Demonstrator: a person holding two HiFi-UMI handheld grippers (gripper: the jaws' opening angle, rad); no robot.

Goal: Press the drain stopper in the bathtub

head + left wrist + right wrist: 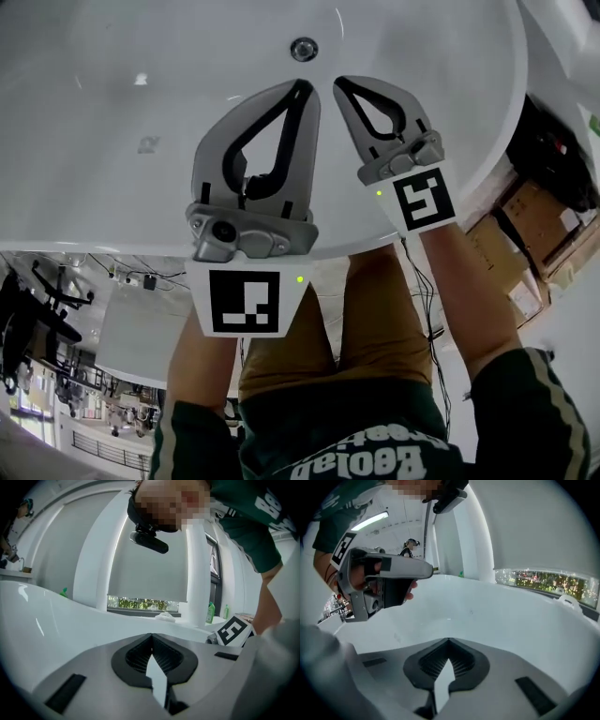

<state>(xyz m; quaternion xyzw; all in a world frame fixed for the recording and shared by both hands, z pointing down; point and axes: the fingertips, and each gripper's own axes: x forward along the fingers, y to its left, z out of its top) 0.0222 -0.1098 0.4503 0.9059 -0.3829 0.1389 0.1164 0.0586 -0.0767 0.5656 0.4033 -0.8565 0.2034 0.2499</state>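
Observation:
The round chrome drain stopper (303, 49) sits in the floor of the white bathtub (112, 112), at the top middle of the head view. My left gripper (302, 86) hovers just below it, shut with nothing between its tips. Beside it, my right gripper (339, 82) is also shut and empty, a little right of the stopper. In the left gripper view the jaws (151, 634) meet over the tub's white wall. The right gripper view shows its closed tips (449, 640) and the left gripper's body (379, 583). Neither gripper view shows the stopper.
Cardboard boxes (539, 225) and black cables lie on the floor right of the tub. Office chairs (37, 319) stand at the left. Green bottles (210, 612) stand on the ledge under a window. The person's legs are against the tub's near rim (141, 246).

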